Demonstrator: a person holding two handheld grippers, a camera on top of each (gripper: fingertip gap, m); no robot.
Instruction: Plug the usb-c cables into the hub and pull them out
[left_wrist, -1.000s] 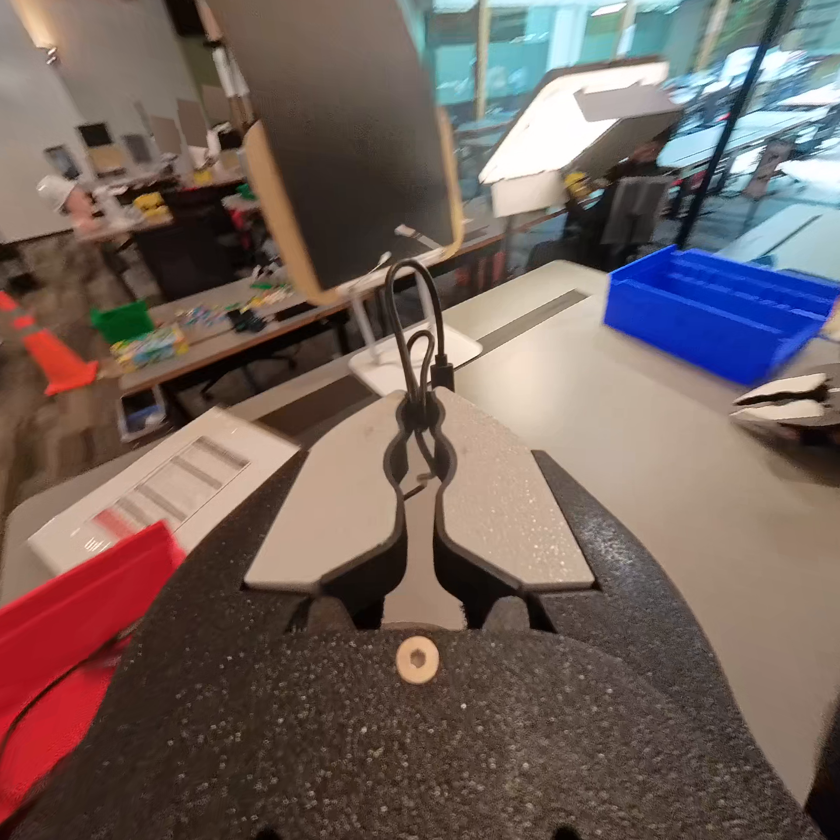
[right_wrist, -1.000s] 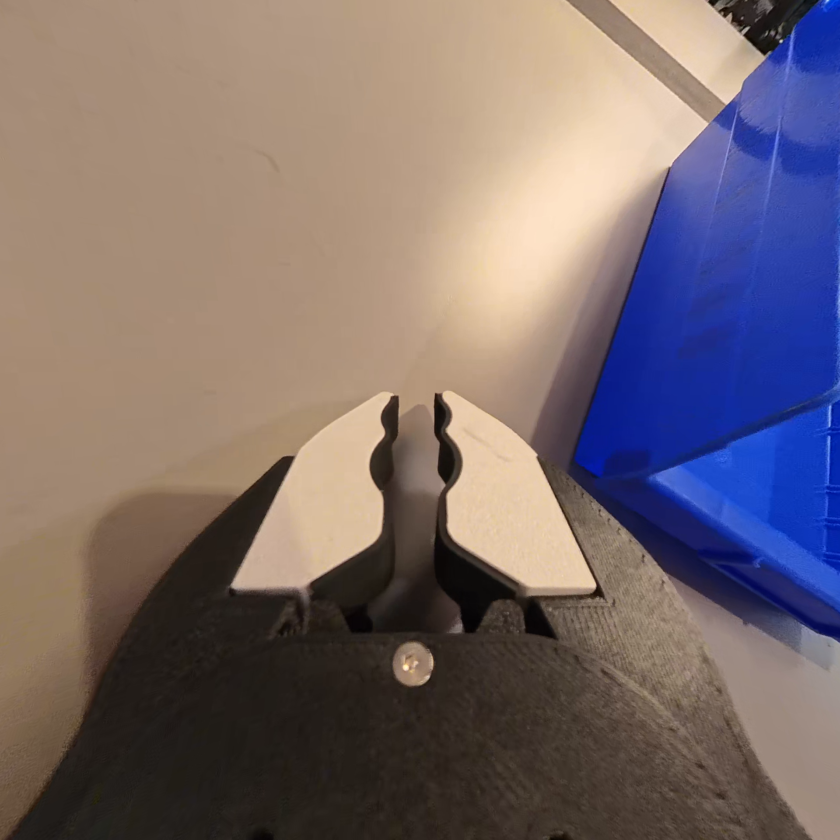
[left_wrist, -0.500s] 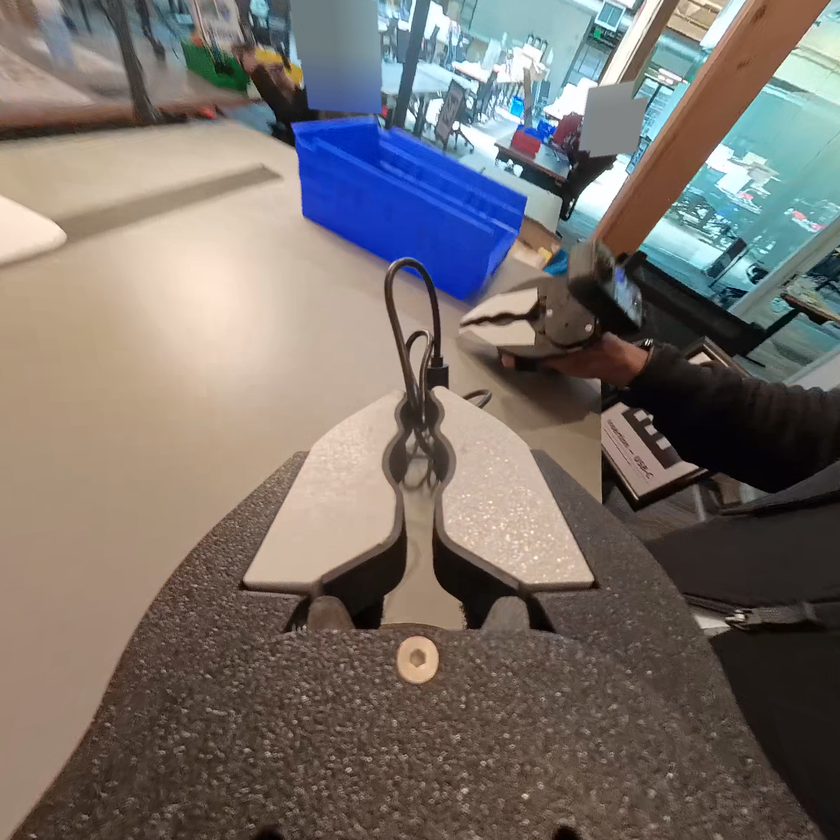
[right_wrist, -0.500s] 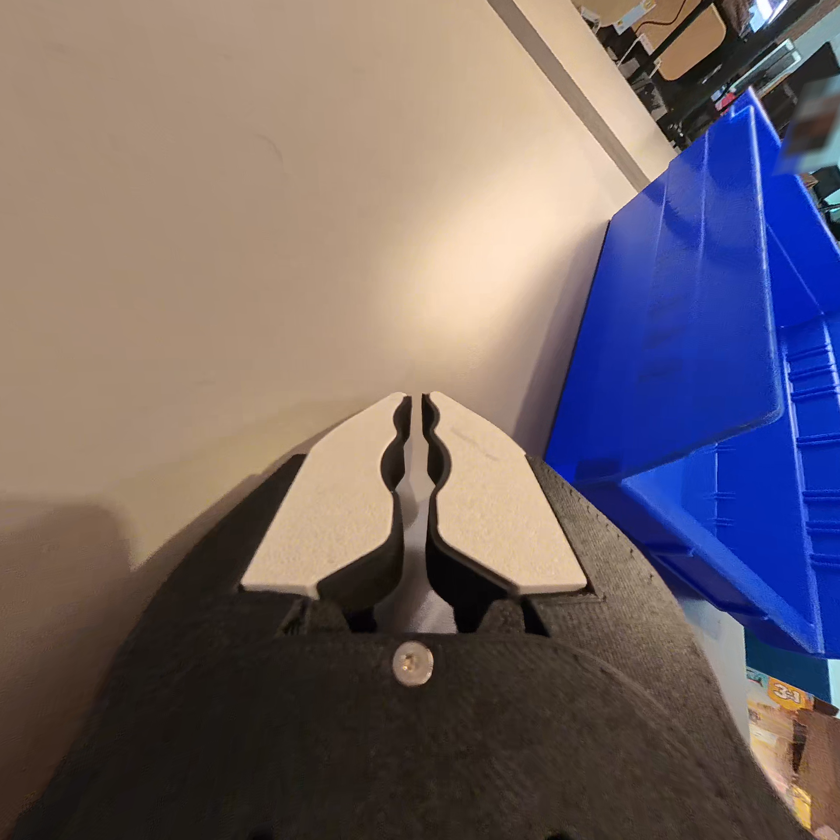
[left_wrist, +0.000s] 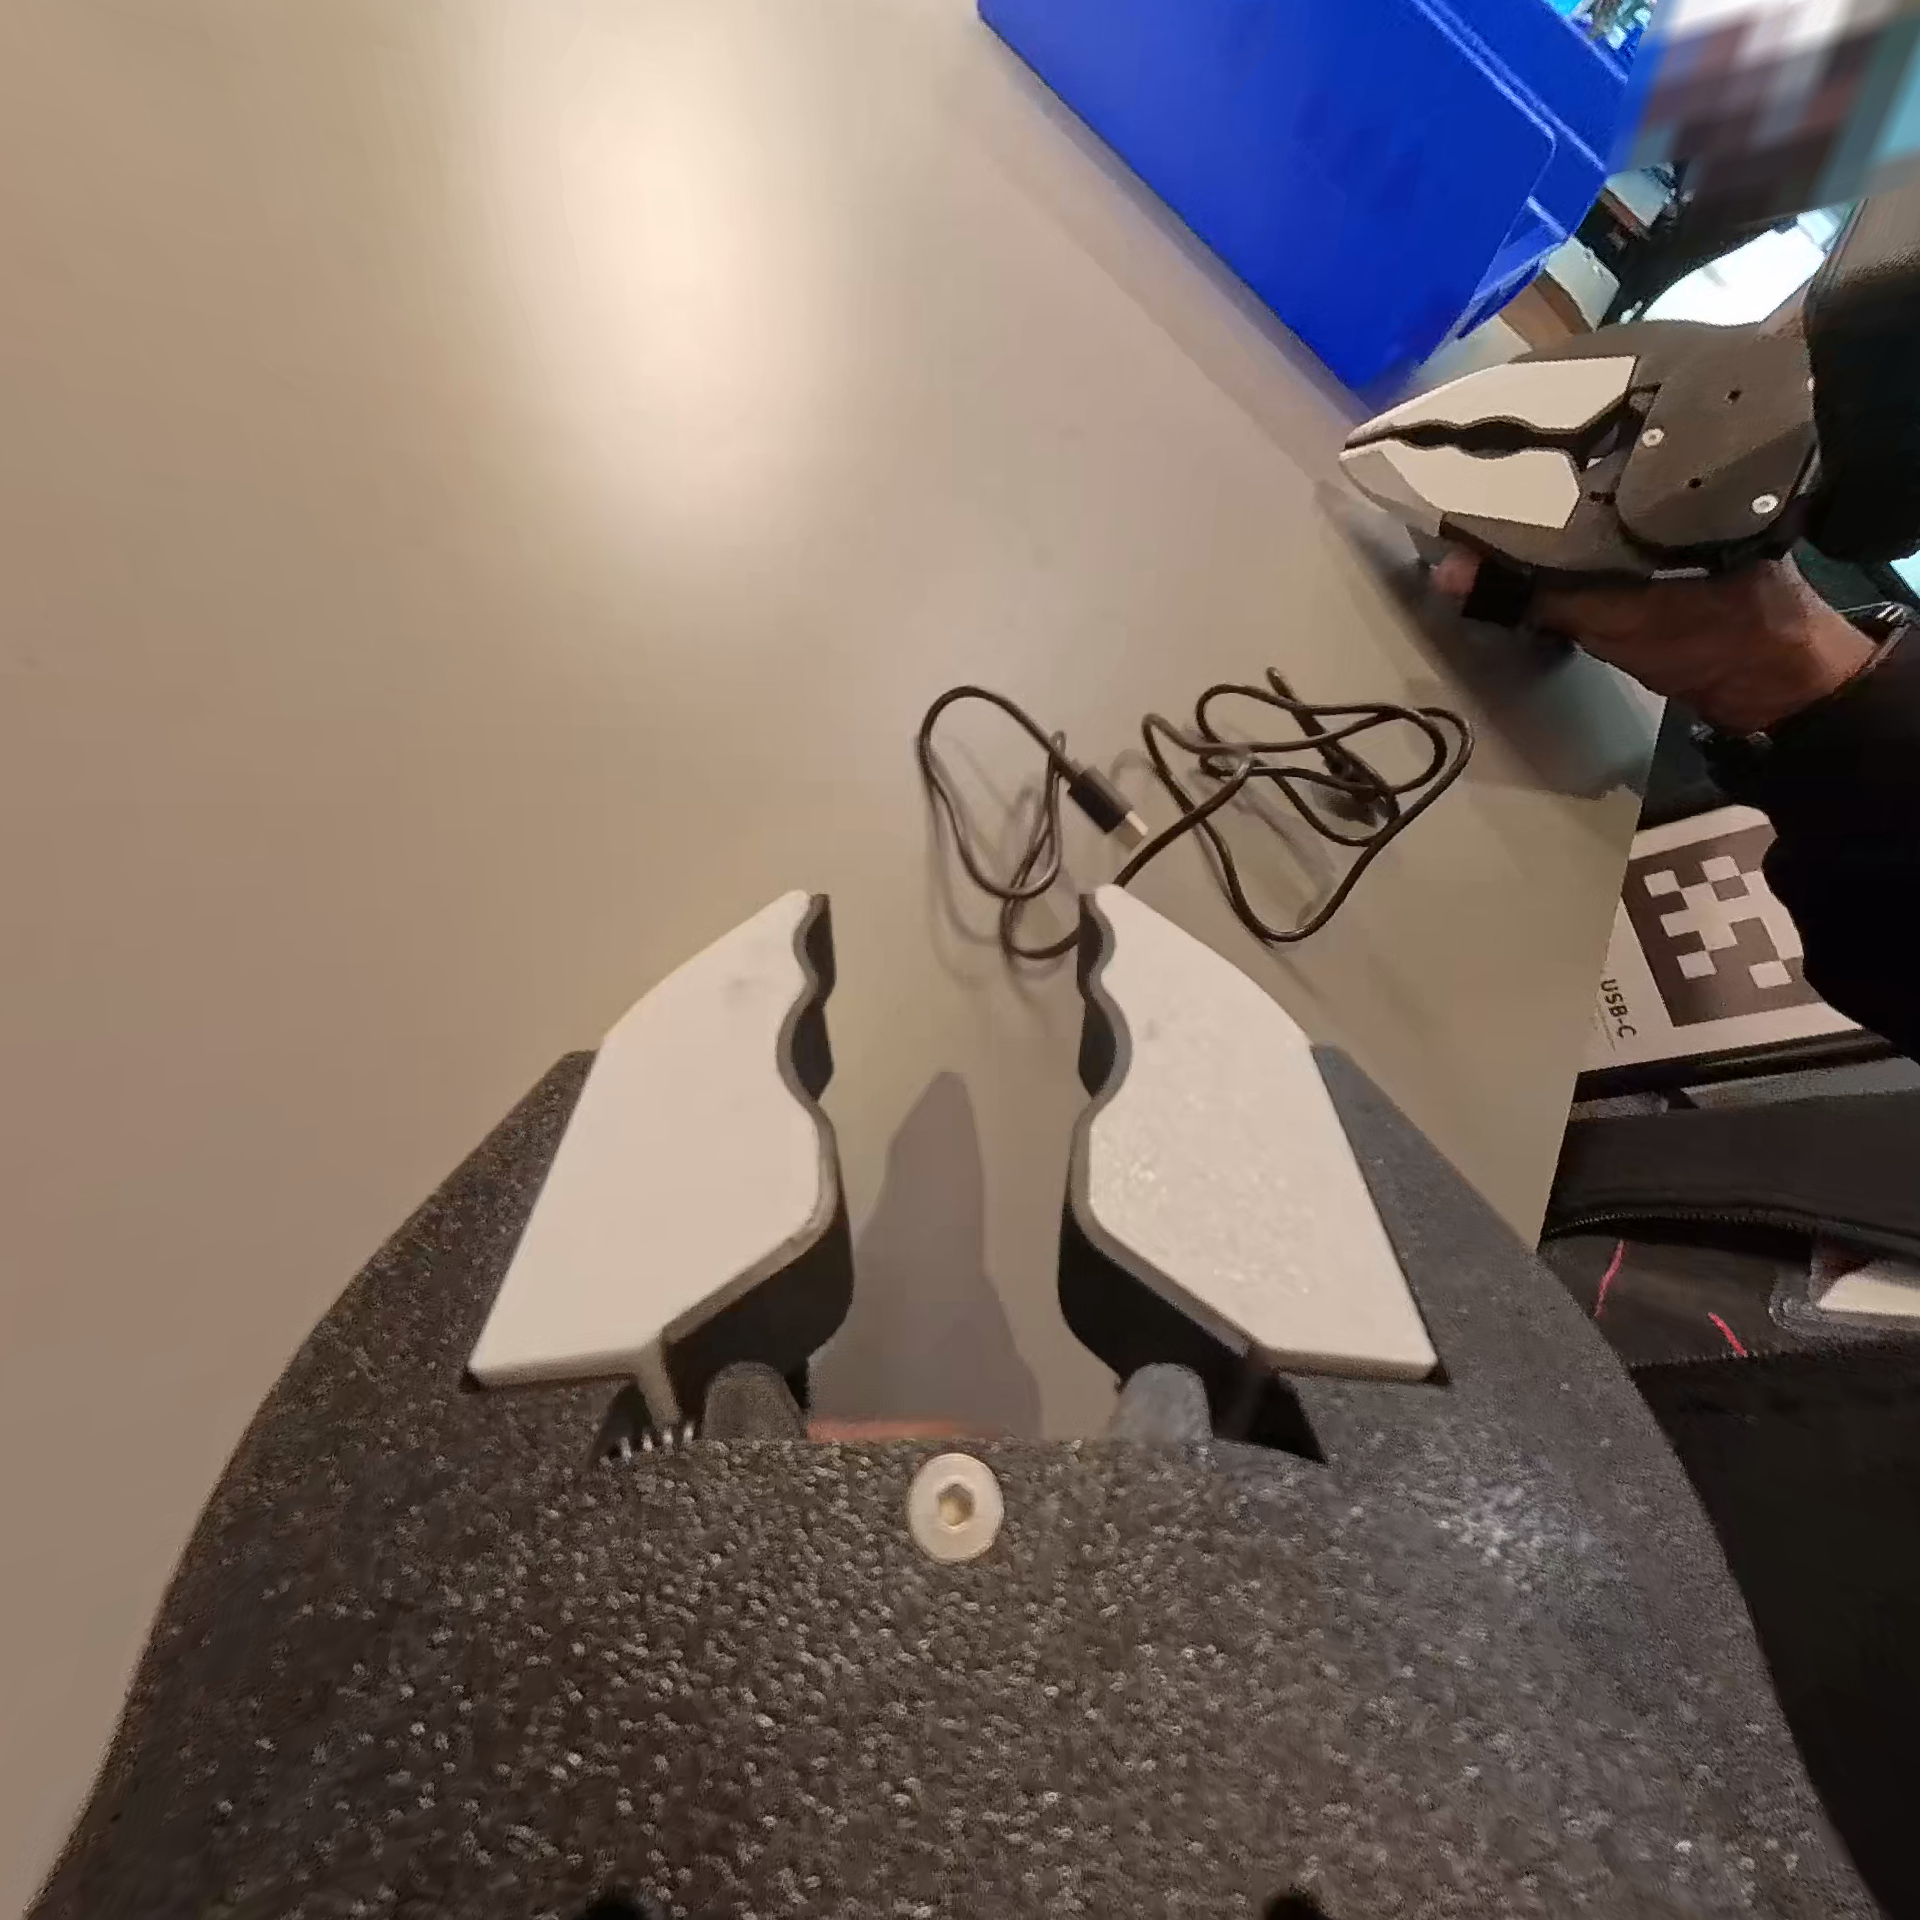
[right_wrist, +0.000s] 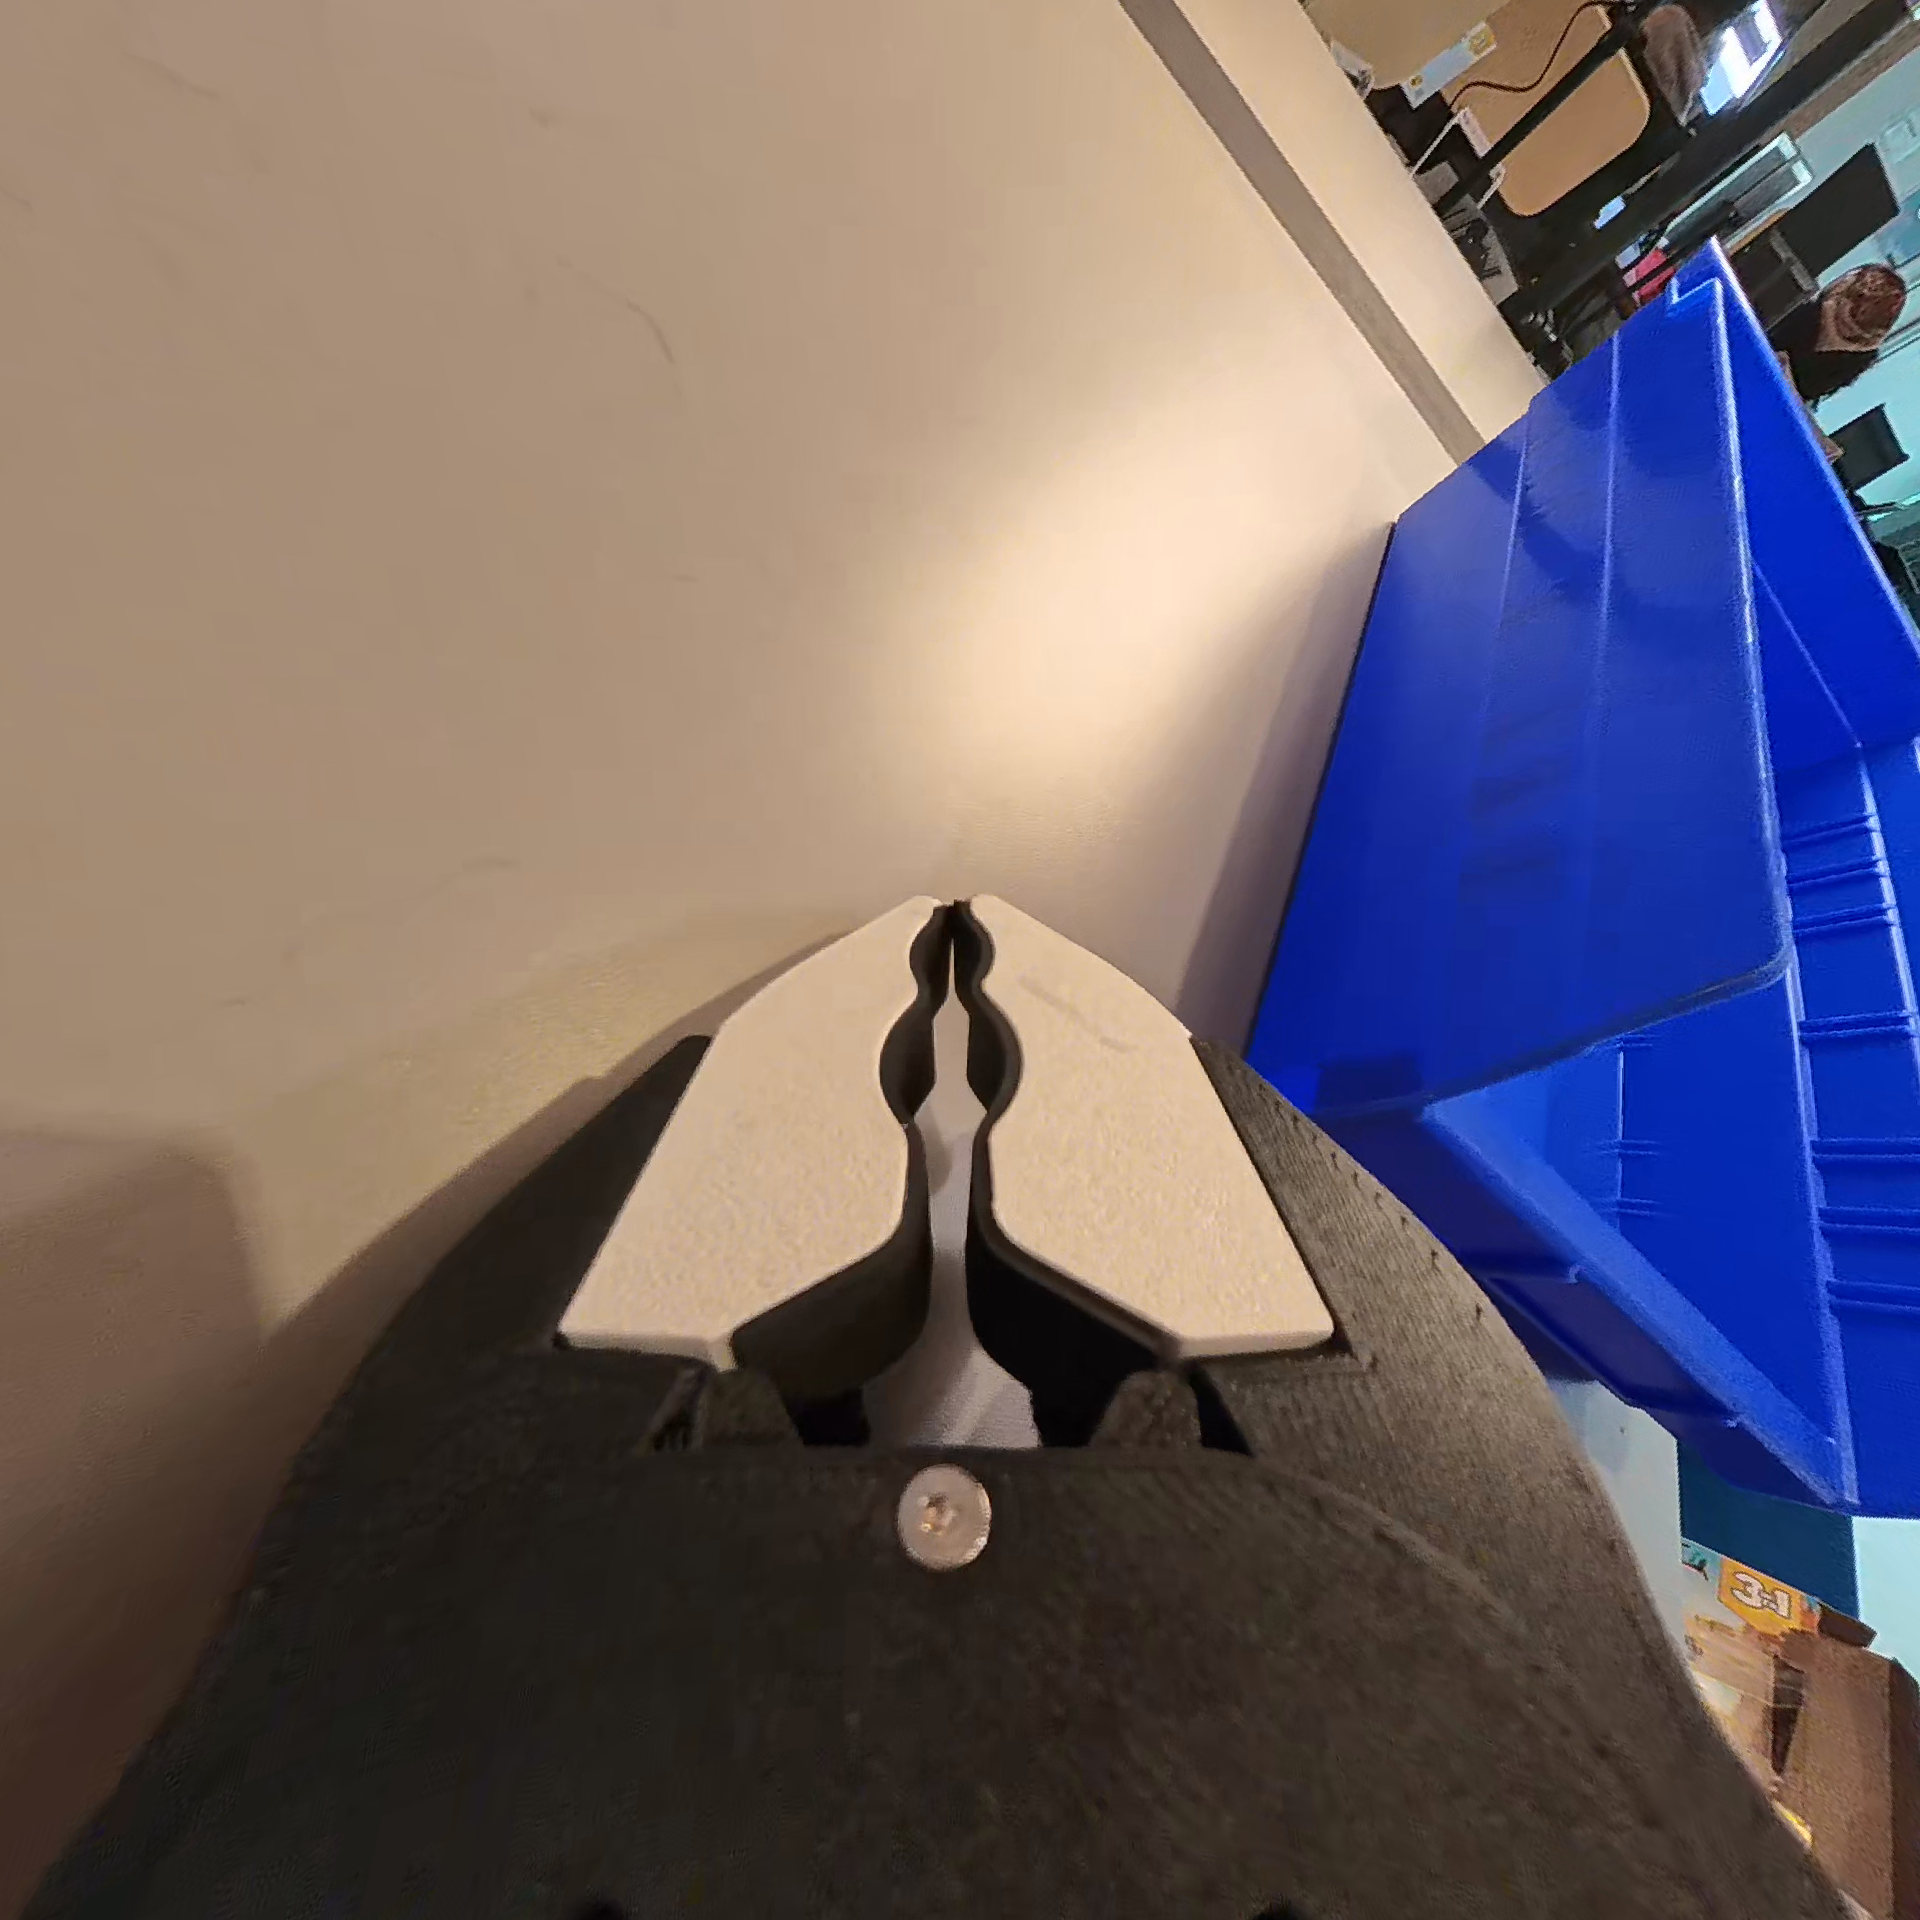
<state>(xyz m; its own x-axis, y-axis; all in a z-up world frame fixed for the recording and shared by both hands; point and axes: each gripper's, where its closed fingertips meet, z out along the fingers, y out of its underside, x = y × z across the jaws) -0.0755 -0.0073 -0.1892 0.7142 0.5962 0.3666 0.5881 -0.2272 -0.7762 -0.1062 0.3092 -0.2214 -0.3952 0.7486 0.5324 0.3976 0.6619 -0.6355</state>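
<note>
Left hand-held gripper (left_wrist: 951, 925) gapes wide, empty, above the tangled cable (left_wrist: 1195, 800) near the surface's edge; right hand-held gripper (right_wrist: 954, 914) pinched closed, empty. Those loops could snag together on pickup.

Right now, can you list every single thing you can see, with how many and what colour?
cable: one, black, lying loose in a tangle on the table ahead of the left tongs, one plug end showing
table: one, beige, under everything
bin: one, blue, on the table to the right of the right tongs
checkered card: one, black and white, past the table's right edge
colourful box: one, below the bin, blurry
left tongs: one pair, grey fingers on black body, open, empty
right tongs: one pair, same colours, shut, empty
hand: one, holding the right tongs
</note>
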